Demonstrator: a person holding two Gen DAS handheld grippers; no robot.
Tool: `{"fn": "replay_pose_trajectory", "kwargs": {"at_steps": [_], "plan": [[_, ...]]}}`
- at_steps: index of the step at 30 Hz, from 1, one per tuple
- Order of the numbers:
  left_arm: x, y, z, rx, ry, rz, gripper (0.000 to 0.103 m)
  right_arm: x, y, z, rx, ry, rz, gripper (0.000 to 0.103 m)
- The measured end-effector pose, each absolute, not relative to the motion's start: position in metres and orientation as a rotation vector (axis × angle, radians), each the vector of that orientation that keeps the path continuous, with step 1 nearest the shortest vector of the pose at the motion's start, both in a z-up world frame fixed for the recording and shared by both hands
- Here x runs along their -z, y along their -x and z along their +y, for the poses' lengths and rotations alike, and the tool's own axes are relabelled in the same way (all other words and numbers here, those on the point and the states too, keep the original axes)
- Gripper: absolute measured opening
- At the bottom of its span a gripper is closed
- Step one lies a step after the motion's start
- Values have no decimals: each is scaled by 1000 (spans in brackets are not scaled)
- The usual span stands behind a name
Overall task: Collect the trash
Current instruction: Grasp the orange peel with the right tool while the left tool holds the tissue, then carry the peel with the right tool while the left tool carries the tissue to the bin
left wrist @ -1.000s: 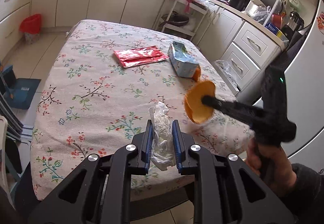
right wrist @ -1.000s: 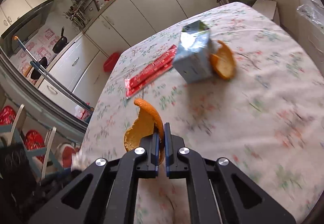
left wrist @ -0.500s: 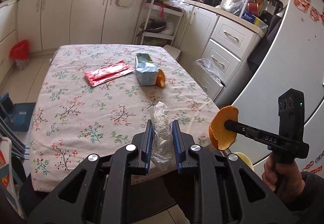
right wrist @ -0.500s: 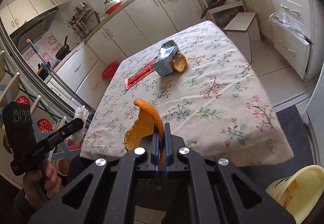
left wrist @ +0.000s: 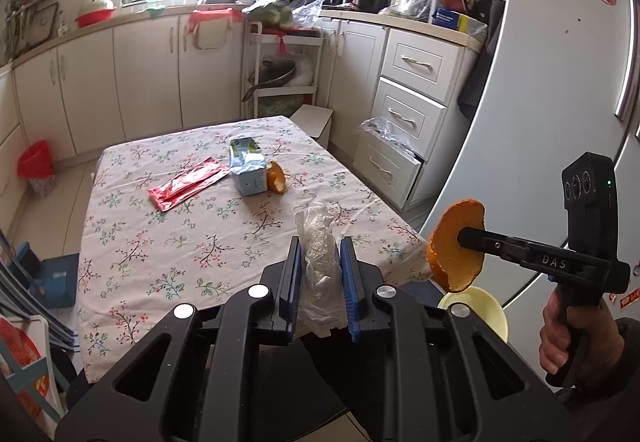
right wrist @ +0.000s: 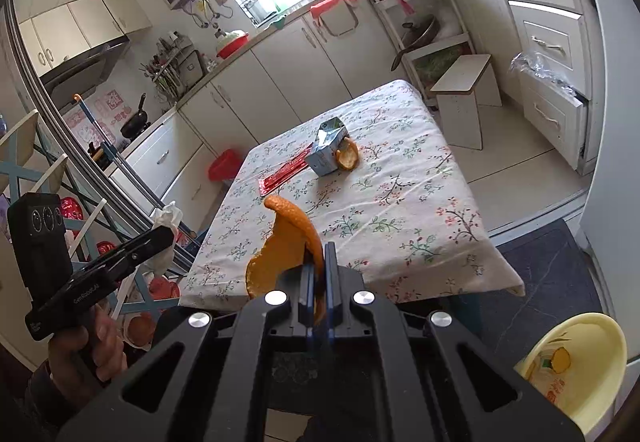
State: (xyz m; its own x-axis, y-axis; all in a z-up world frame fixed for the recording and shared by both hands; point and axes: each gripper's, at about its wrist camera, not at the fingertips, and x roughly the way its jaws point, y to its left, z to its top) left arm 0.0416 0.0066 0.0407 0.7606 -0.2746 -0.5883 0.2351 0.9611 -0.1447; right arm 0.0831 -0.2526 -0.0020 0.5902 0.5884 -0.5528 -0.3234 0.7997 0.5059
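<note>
The orange peel (right wrist: 286, 246) is clamped in the right gripper (right wrist: 318, 274) and crumpled plastic (left wrist: 318, 254) in the left gripper (left wrist: 320, 282), while the yellow bin (right wrist: 576, 366), below and right, lies nearer the right one.

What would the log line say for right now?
left gripper: shut on plastic wrap | right gripper: shut on orange peel | yellow bin: below right | table: carton, red wrapper left
</note>
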Motion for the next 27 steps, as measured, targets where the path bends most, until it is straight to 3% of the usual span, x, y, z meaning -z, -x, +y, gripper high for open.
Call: {"fn": "replay_pose_trajectory", "kwargs": {"at_steps": [12, 27], "plan": [[-43, -38, -52, 420, 14, 665, 18, 1, -57, -307, -420, -393, 741, 5], [-17, -59, -161, 668, -68, 790, 18, 47, -22, -402, -152, -437, 806, 5]]}}
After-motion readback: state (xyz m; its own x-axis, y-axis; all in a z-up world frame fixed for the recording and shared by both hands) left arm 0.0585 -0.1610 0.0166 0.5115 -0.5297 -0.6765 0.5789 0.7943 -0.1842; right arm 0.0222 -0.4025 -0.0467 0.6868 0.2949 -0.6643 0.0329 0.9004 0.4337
